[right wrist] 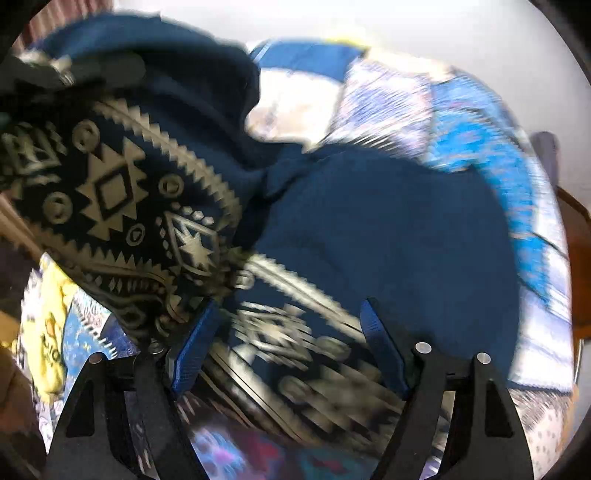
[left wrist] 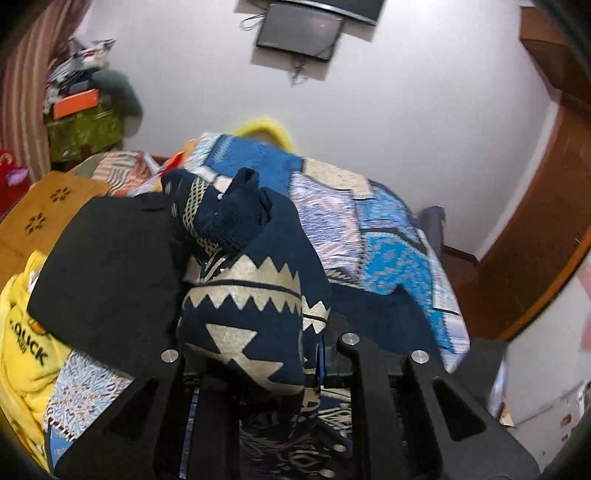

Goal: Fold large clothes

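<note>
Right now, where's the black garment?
In the left wrist view, the black garment lies left of the patterned navy cloth, partly covering the yellow shirt at the far left edge.

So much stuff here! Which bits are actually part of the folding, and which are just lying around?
In the job:
- navy patterned garment
- left tongs, fabric bunched between them
- right tongs, open

Lying about:
- black garment
- yellow garment
- blue patchwork quilt
- wall screen

A navy garment (left wrist: pixel 243 314) printed with cream zigzag and diamond motifs hung bunched and draped, its lower portion (right wrist: pixel 369 236) spread across the patchwork-covered bed (left wrist: pixel 388 236).
</note>
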A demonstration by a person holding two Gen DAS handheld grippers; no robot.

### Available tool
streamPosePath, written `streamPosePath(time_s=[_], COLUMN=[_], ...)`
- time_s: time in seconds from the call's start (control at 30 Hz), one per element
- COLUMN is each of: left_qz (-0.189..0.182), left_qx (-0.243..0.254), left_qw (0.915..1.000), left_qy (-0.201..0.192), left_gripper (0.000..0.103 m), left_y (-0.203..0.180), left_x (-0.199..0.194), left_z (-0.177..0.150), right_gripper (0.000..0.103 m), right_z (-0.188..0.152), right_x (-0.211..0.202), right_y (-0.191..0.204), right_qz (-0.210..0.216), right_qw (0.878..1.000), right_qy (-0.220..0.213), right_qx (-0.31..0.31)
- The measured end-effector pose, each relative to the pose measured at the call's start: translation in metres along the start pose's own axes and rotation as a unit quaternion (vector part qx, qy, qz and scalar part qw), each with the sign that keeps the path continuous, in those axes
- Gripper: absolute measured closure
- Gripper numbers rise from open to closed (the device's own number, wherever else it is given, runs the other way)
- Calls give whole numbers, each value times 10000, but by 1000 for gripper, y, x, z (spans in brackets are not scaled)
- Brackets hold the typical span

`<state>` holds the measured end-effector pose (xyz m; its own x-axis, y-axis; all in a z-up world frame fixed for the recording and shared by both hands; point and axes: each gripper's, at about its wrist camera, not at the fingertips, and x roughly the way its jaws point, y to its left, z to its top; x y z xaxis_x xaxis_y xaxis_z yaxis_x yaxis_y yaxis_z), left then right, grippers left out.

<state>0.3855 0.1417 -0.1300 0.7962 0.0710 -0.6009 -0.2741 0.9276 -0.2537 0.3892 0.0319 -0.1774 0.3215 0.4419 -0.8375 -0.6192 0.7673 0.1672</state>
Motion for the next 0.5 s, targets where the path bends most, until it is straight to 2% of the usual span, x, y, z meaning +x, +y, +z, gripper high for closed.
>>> streamPosePath(time_s=[0.03, 0.1, 0.27, 0.33, 0.4, 0.5], left_qz=[-85, -189, -456, -533, -633, -750], left_qx=[101, 324, 1256, 1780, 2305, 2844], left_qw=[9999, 9993, 9910, 9826, 9704, 9488], left_qy=[-14, -40, -40, 71, 350, 1150], left_gripper=[87, 87, 87, 87, 87, 85], left_y=[-9, -27, -106, -138, -164, -188], left_x=[-2, -2, 3, 12, 28, 64], left_z=[2, 2, -14, -32, -59, -106], right_gripper=[26, 26, 26, 26, 26, 26], right_z=[-8, -22, -62, -78, -92, -103], right_x=[-20, -41, -74, -82, -88, -96], right_y=[-15, -41, -110, -129, -142, -158], right_qz=[-187, -434, -954, -1142, -1255, -1335], right_qw=[9992, 9966, 9846, 9802, 9763, 9721], right_qy=[-306, -481, -432, -358, -315, -248], right_qx=[182, 506, 1399, 1580, 1734, 1911])
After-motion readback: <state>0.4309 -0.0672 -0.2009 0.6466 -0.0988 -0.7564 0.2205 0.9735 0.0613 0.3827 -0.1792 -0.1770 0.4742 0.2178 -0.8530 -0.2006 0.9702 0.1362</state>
